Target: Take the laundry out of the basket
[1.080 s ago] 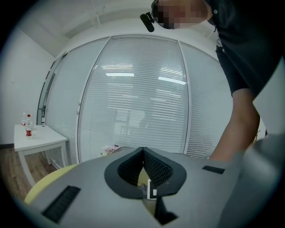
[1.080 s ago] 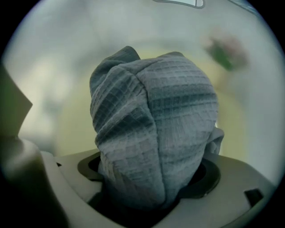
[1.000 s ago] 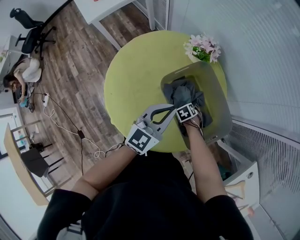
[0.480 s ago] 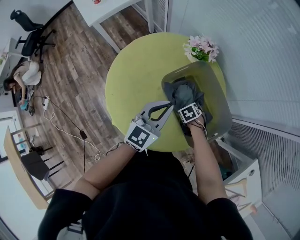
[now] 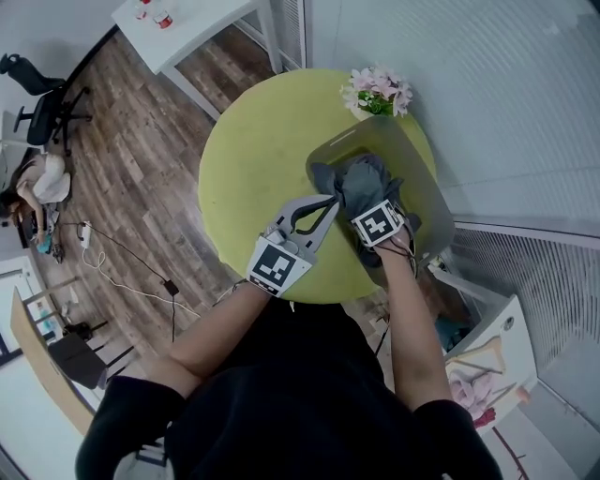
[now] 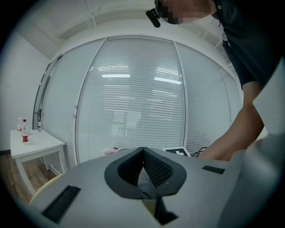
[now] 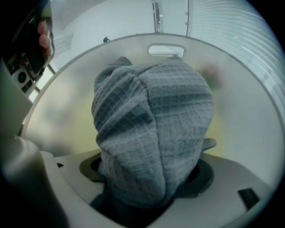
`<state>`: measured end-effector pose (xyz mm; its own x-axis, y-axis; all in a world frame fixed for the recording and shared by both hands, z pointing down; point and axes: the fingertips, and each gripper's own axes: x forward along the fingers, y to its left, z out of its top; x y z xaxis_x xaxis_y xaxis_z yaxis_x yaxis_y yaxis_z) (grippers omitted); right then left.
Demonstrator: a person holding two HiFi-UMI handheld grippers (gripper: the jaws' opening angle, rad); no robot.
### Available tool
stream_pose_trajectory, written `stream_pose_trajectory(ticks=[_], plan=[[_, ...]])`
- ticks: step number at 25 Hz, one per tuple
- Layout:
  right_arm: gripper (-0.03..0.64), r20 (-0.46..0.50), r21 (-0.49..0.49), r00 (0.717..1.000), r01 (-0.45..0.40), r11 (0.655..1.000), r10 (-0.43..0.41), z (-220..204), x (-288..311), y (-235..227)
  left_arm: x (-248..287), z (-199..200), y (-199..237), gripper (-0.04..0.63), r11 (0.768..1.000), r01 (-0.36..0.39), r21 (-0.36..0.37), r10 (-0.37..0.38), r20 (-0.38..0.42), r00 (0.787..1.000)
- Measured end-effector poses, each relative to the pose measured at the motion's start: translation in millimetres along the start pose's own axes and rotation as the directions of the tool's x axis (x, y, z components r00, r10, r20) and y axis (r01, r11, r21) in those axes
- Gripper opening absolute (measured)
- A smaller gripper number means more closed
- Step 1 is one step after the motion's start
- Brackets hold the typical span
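Observation:
A grey waffle-knit cloth bulges up out of the translucent grey laundry basket at the right of the round yellow-green table. My right gripper is shut on the cloth, whose bunched folds hide the jaw tips in the right gripper view, with the basket's far wall and handle slot behind. My left gripper is shut, its tips against the cloth's left edge at the basket's near rim. In the left gripper view its tips meet with nothing visibly held.
A pot of pink flowers stands on the table just behind the basket. A glass wall with blinds runs close on the right. A white side table with bottles stands beyond. A person sits far left.
The cloth has been lifted higher out of the basket by the right gripper. The left gripper has moved right, up to the cloth's edge.

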<state>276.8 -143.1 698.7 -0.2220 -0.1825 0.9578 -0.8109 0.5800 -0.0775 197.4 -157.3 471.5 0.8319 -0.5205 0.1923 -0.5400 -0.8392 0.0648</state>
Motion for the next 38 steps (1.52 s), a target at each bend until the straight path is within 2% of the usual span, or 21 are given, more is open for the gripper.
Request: stream_pose_trajectory(ticks=[10, 15, 22, 28, 32, 38], plan=[[0.422, 0.096, 0.056, 0.993, 0.066, 0.996, -0.072, 34, -78, 7, -2, 25, 5, 0.008, 0.999, 0.052, 0.013, -0.053, 0.038, 0.998], [0.422, 0.176, 0.133, 0.979, 0.084, 0.988, -0.107, 55, -124, 12, -14, 47, 11, 0.008, 0.997, 0.072, -0.017, -0.071, 0.073, 0.995], [0.422, 0.249, 0.135, 0.955, 0.129, 0.982, -0.160, 89, -184, 33, -46, 72, 19, 0.008, 0.997, 0.074, -0.016, -0.071, 0.126, 0.990], [0.422, 0.318, 0.102, 0.937, 0.120, 0.988, -0.146, 132, -211, 73, -88, 89, 40, 0.008, 0.999, 0.012, -0.044, -0.002, 0.209, 0.978], [0.422, 0.362, 0.101, 0.929, 0.043, 0.994, -0.077, 163, -210, 109, -118, 88, 60, 0.008, 0.999, -0.032, -0.043, 0.041, 0.218, 0.975], [0.422, 0.334, 0.020, 0.942, 0.025, 0.999, -0.031, 195, -182, 165, -164, 72, 90, 0.008, 0.995, -0.091, -0.031, 0.095, 0.184, 0.978]])
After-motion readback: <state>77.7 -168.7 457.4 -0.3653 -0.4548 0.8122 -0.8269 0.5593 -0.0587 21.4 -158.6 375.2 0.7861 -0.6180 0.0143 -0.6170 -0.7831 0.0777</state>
